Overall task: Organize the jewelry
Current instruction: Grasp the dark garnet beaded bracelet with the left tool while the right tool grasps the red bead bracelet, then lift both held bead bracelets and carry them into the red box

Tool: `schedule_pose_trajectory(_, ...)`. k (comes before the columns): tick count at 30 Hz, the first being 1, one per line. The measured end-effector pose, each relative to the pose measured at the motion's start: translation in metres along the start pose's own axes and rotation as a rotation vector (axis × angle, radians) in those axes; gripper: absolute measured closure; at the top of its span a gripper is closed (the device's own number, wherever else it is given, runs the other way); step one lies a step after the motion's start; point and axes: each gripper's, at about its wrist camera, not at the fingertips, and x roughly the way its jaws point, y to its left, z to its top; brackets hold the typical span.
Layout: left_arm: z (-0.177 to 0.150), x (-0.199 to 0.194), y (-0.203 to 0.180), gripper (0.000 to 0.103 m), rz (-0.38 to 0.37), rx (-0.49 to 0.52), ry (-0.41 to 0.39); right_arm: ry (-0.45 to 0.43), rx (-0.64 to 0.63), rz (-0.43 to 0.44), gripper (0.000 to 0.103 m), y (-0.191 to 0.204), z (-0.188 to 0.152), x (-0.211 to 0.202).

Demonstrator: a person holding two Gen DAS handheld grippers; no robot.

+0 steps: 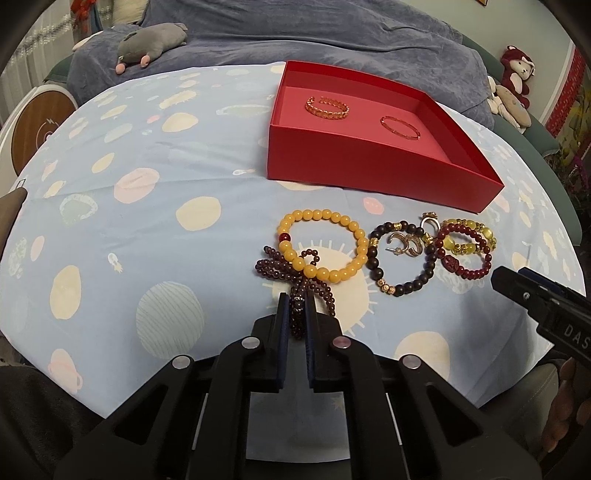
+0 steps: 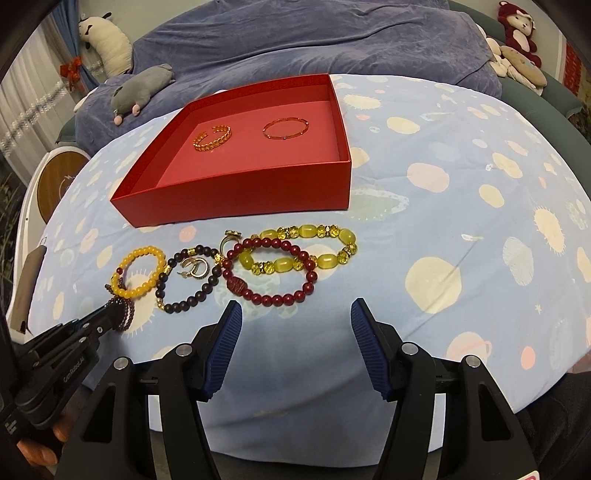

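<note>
Claw on the left (image 1: 297, 308) pinches a dark garnet-bead strand (image 1: 295, 280) beside the yellow bead bracelet (image 1: 323, 245); right claw (image 2: 295, 325) hangs open, empty, above the planet-print counter (image 2: 461, 184).

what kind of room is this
Probably a bedroom or living room at home: a blue planet-print cloth covers the surface, with plush toys and a blue blanket behind.

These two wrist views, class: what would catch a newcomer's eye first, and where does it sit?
The open red box at the back of the spotted cloth, holding two gold bangles. In front of it lies a row of bead bracelets, the yellow bracelet brightest. Nearest, the left gripper pinches a dark purple bead strand.
</note>
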Motion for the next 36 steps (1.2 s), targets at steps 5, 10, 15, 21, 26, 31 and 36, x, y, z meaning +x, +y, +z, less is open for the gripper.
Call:
schedule_pose_trajectory(5,-0.001,0.001,0.000,0.095,-0.002,0.002,-0.001,0.009,0.004,-0.007,0.053,-0.002,0.009,0.012)
schedule_pose_trajectory(10,-0.001,0.001,0.000,0.095,-0.002,0.003,-0.001,0.039,0.008,0.003,0.072,-0.002,0.011,0.024)
schedule_pose_trajectory(15,0.000,0.001,-0.001,0.095,-0.003,0.004,-0.001,0.037,-0.009,-0.006,0.074,0.000,0.011,0.027)
schedule_pose_trajectory(21,0.000,0.001,-0.001,0.095,-0.003,0.003,-0.001,0.039,-0.022,-0.015,0.093,-0.001,0.011,0.028)
schedule_pose_trajectory(26,-0.001,0.001,-0.001,0.094,-0.002,-0.003,0.000,0.043,-0.006,-0.001,0.095,-0.007,0.004,0.021)
schedule_pose_trajectory(31,-0.006,-0.005,-0.002,0.095,-0.005,-0.016,0.000,0.034,0.010,0.017,0.096,-0.010,-0.007,0.006)
schedule_pose_trajectory(36,-0.007,-0.019,-0.007,0.096,-0.022,0.001,-0.022,0.017,0.016,0.042,0.095,-0.011,-0.015,-0.011)
